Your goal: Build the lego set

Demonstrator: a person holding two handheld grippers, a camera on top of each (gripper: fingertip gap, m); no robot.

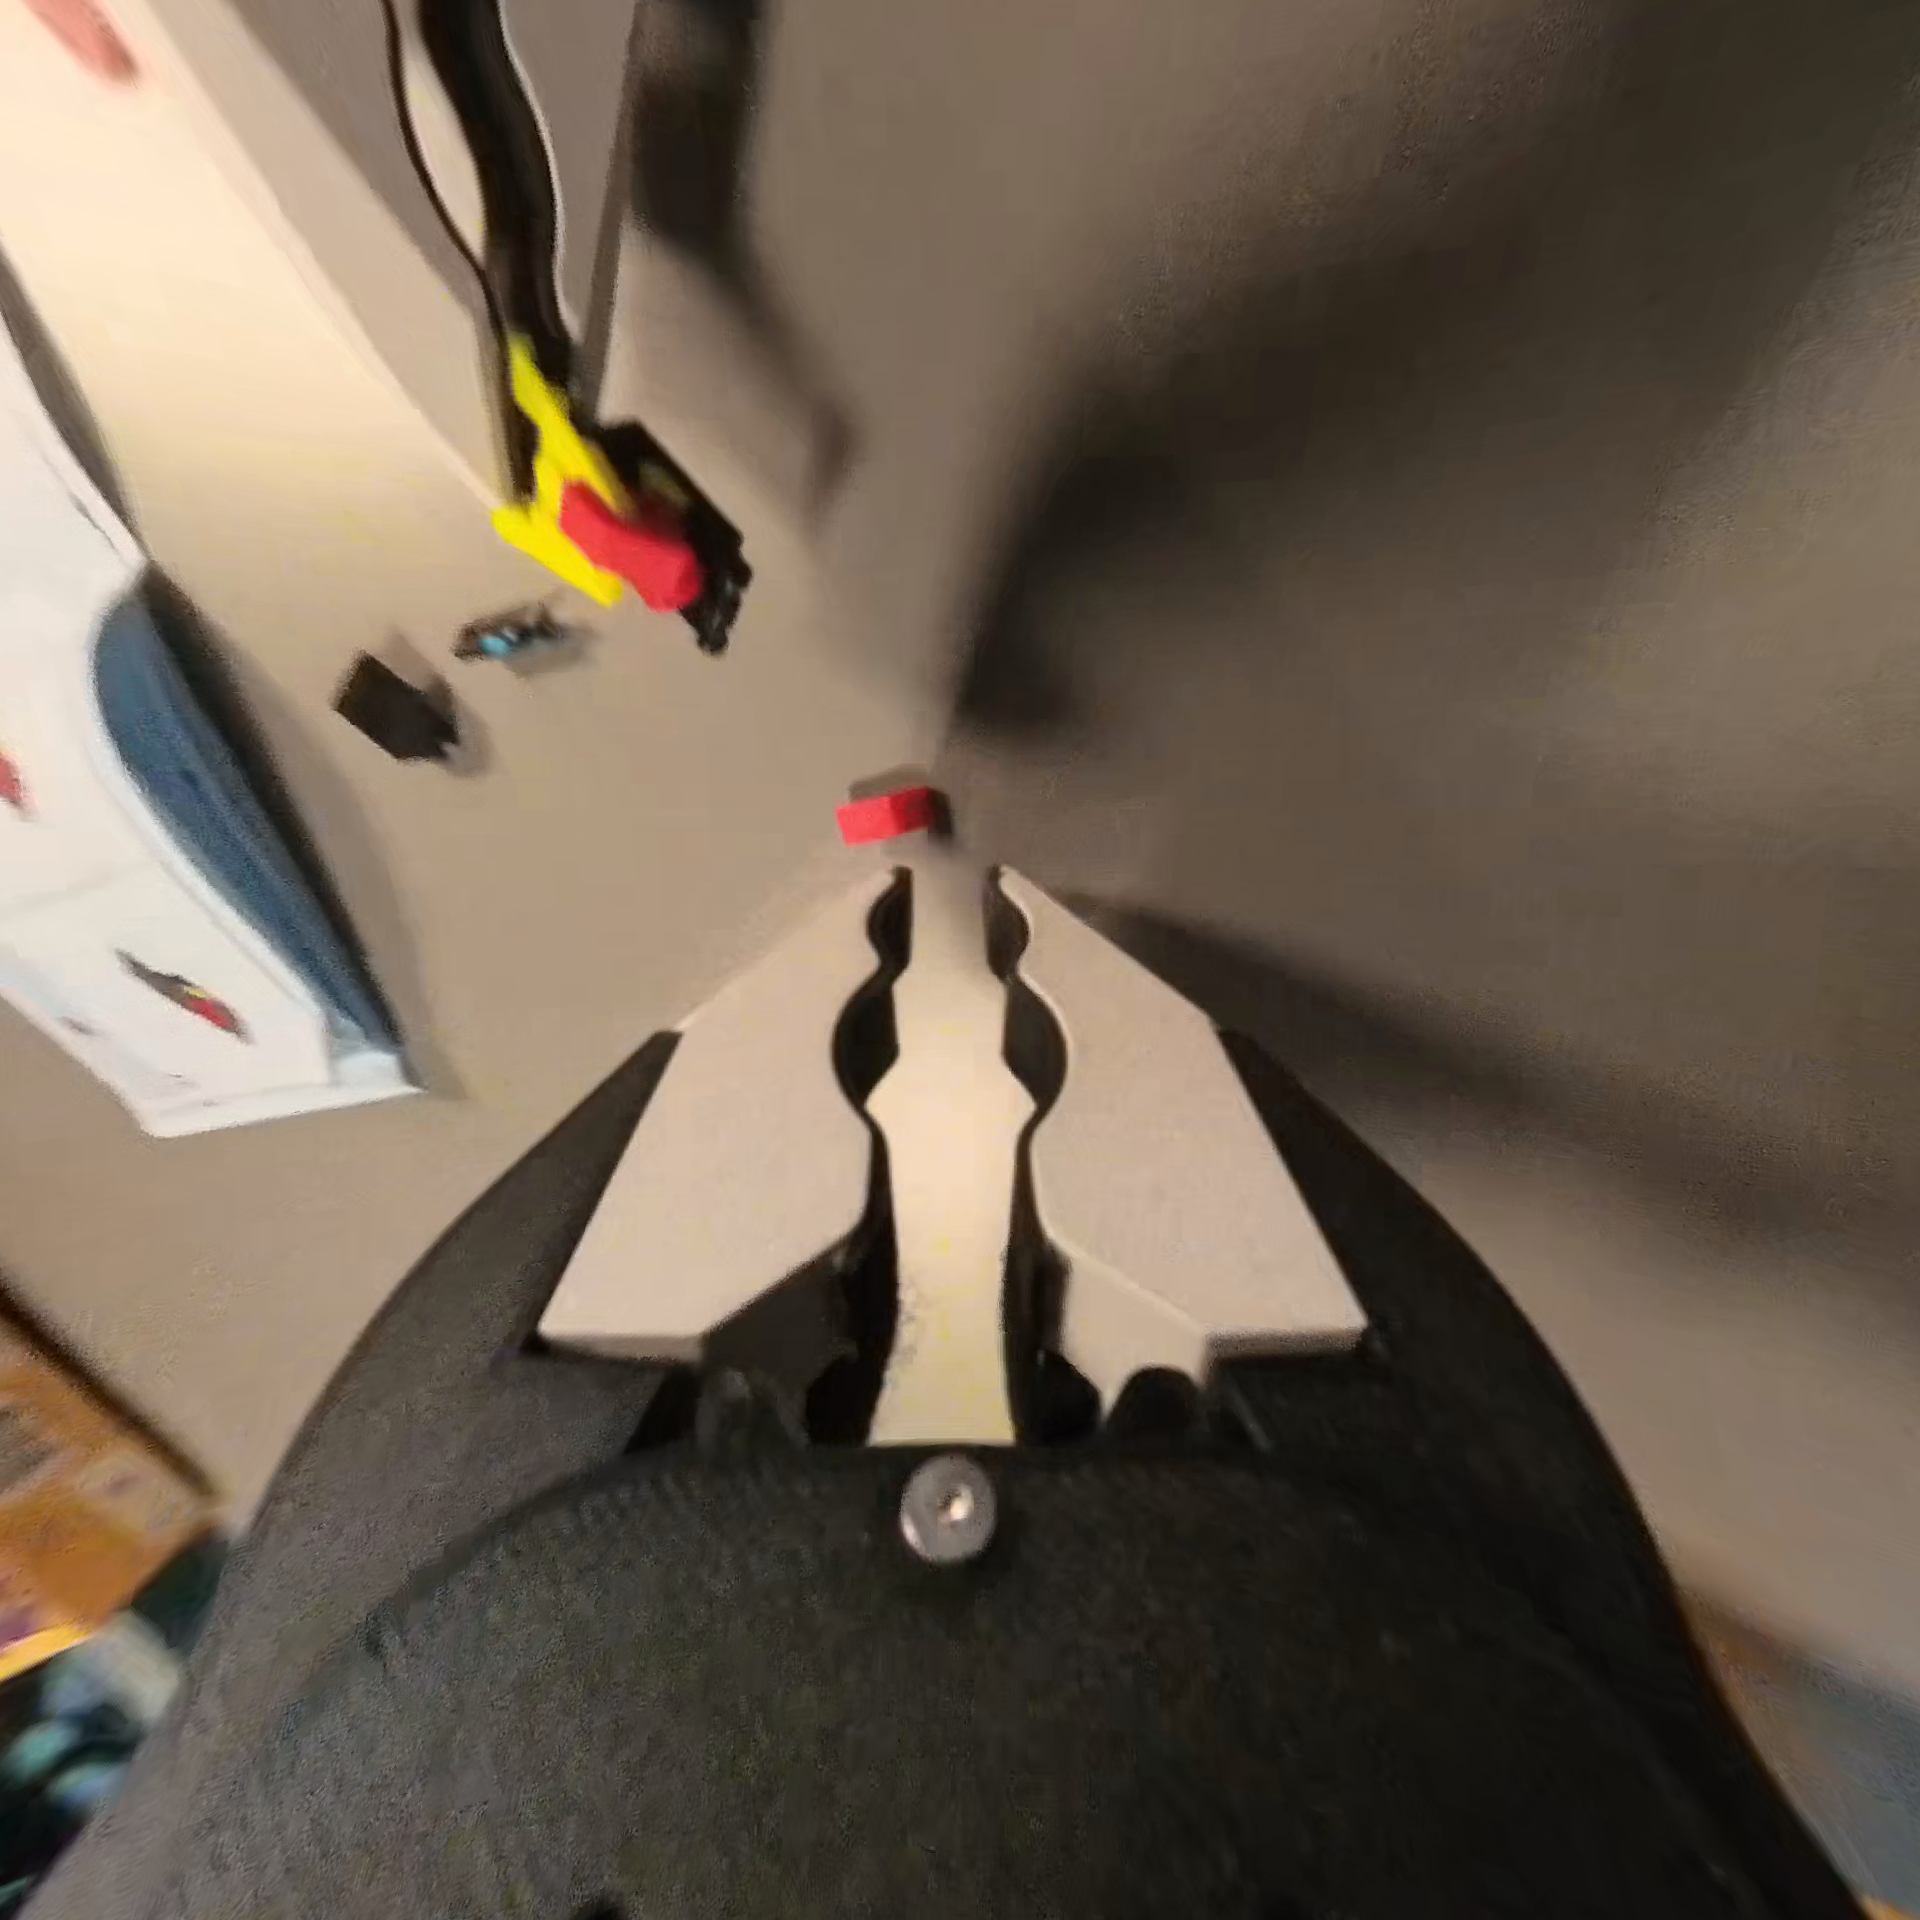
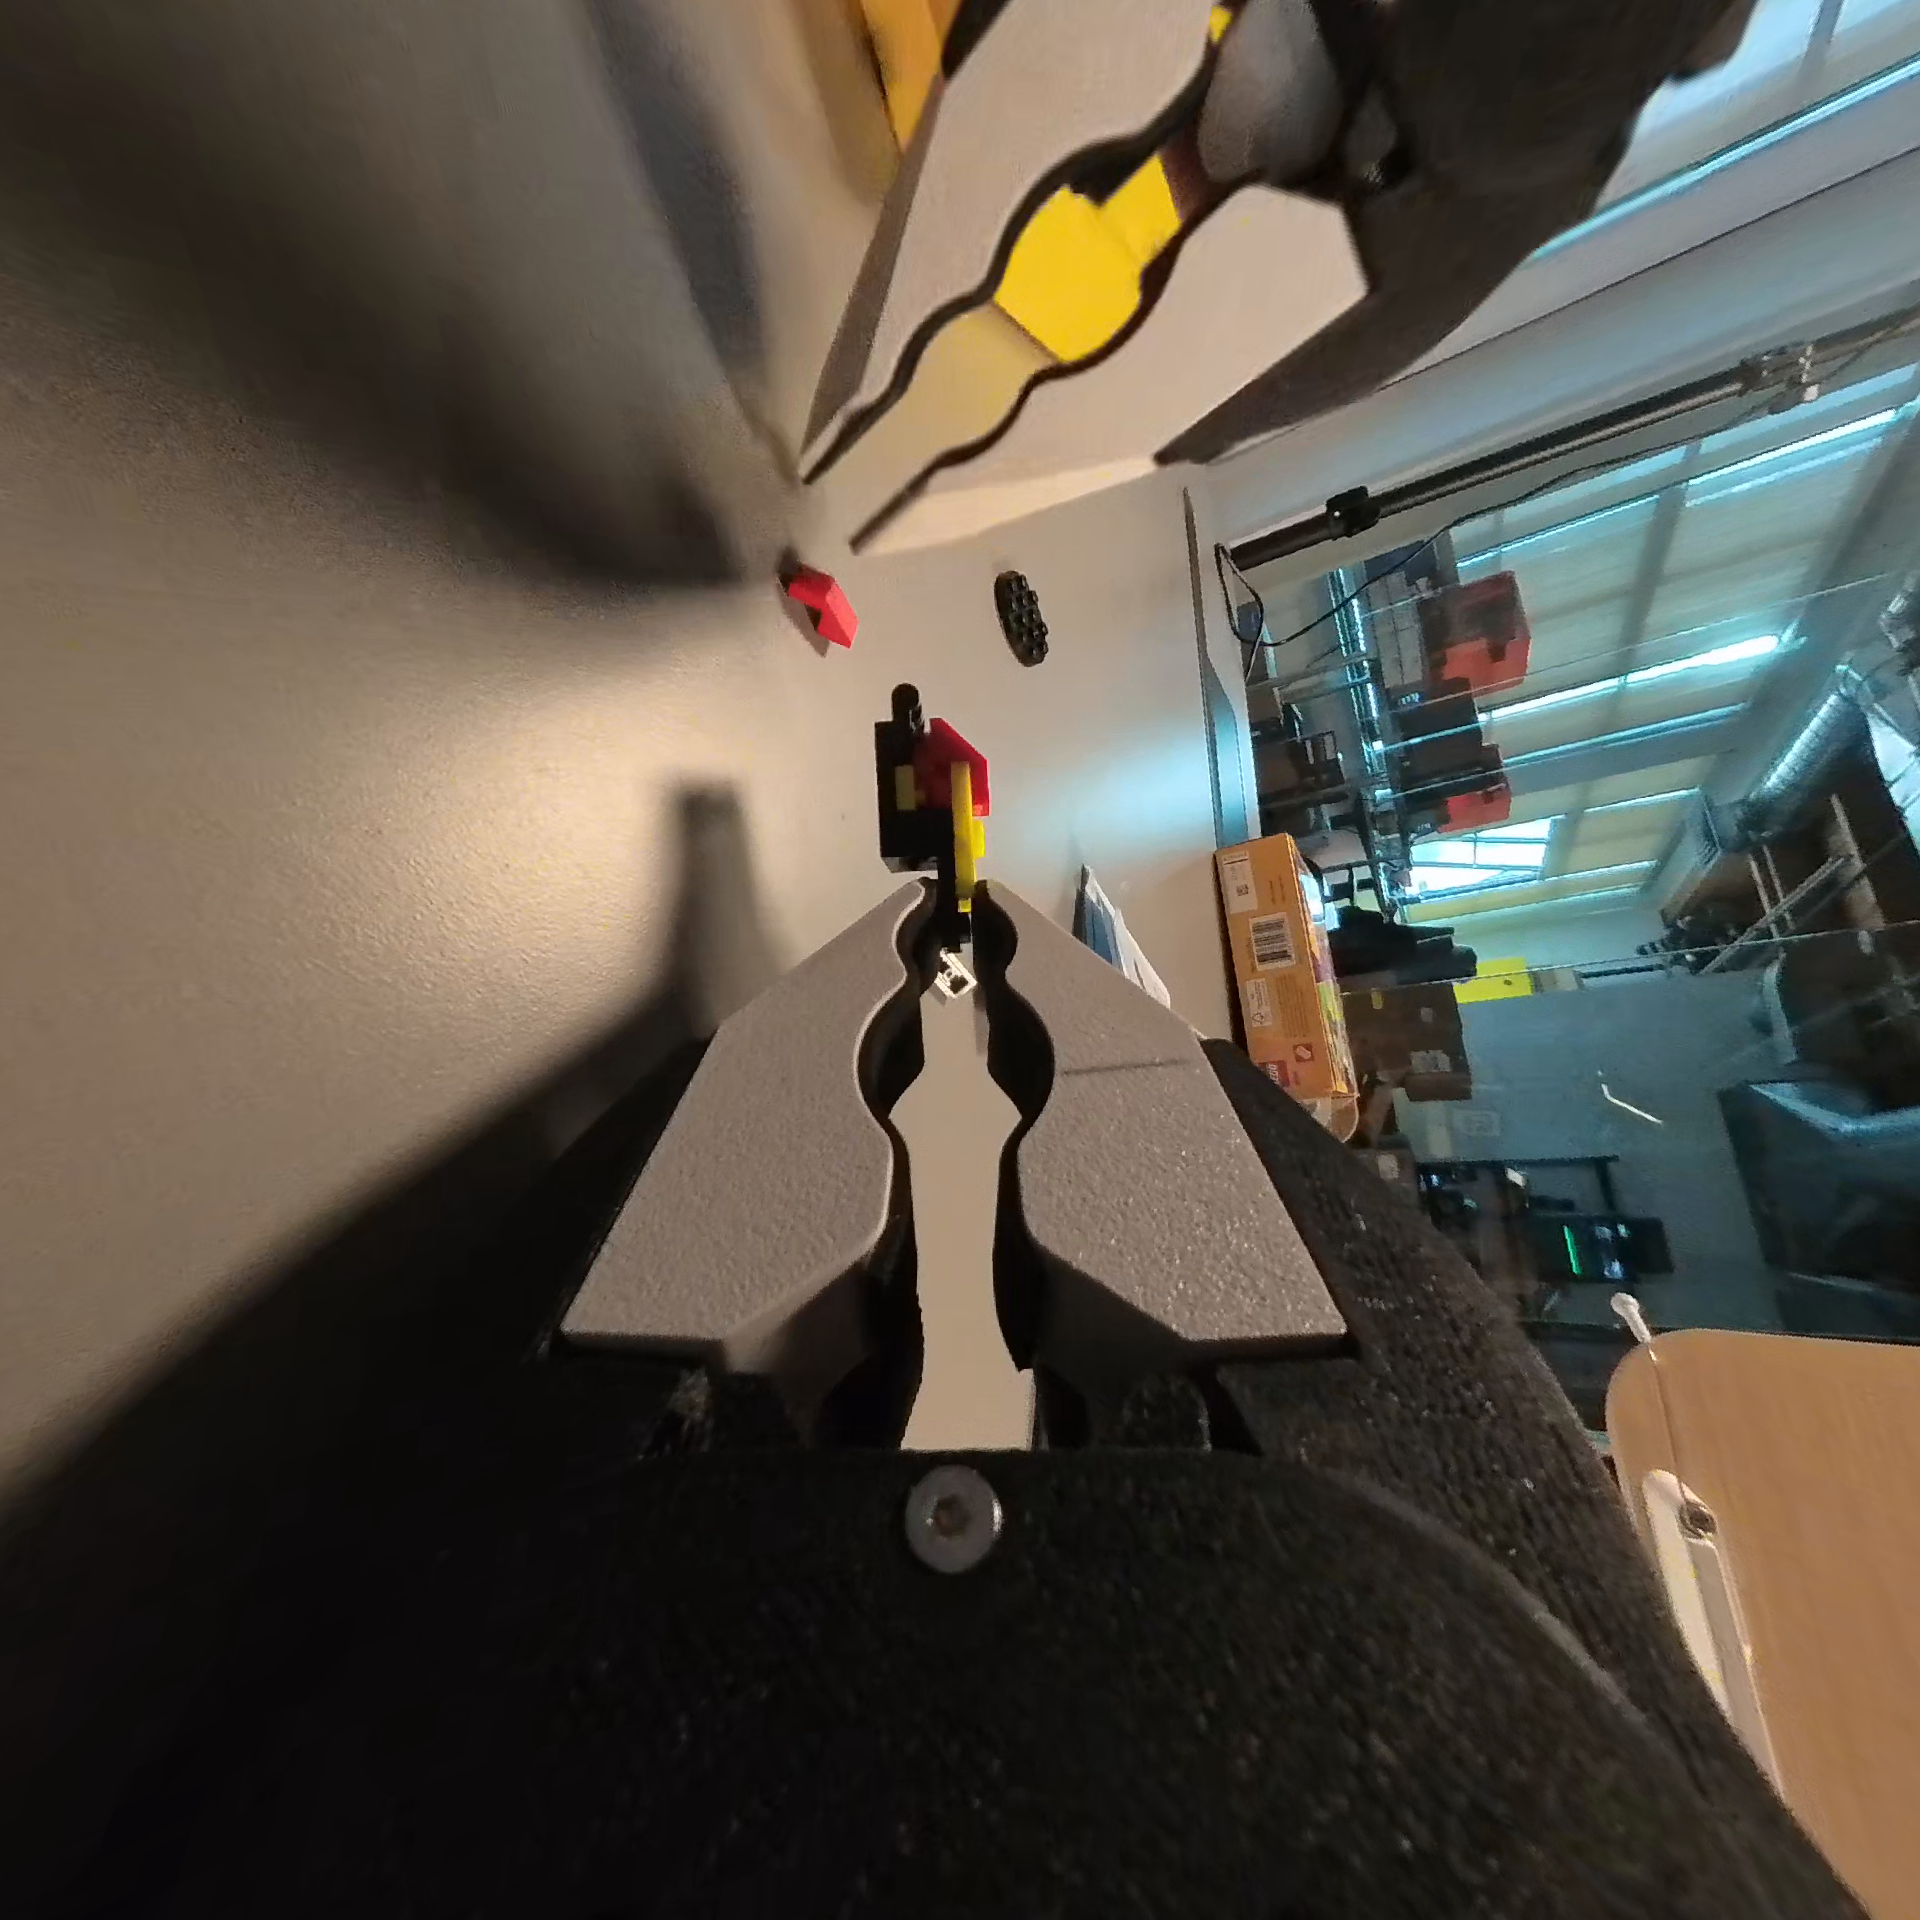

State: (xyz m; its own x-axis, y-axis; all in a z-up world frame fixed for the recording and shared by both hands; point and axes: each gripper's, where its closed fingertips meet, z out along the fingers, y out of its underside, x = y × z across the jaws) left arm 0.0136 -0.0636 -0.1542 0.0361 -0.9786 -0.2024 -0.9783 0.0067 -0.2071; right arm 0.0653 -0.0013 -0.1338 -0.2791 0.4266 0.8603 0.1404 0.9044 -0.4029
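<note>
Lego pieces sit in two places: a small black, yellow and red brick assembly is pinched at its lower end between the tips of the right gripper, whose grey fingers are closed on it, holding it clear of the pale grey tabletop. In the left wrist view the same assembly appears farther off, up and to the left.

A loose small red brick lies on the tabletop just ahead of the left gripper, whose jaws stand slightly apart with nothing between them. In the right wrist view this red brick sits just beyond the left gripper's tips.

A small round black studded piece lies near the red brick. A dark angular piece and a tiny blurred blue-and-black piece rest on the tabletop left of the assembly. A white instruction booklet lies at the left edge, and a yellow-orange cardboard box stands at the table's far edge.
</note>
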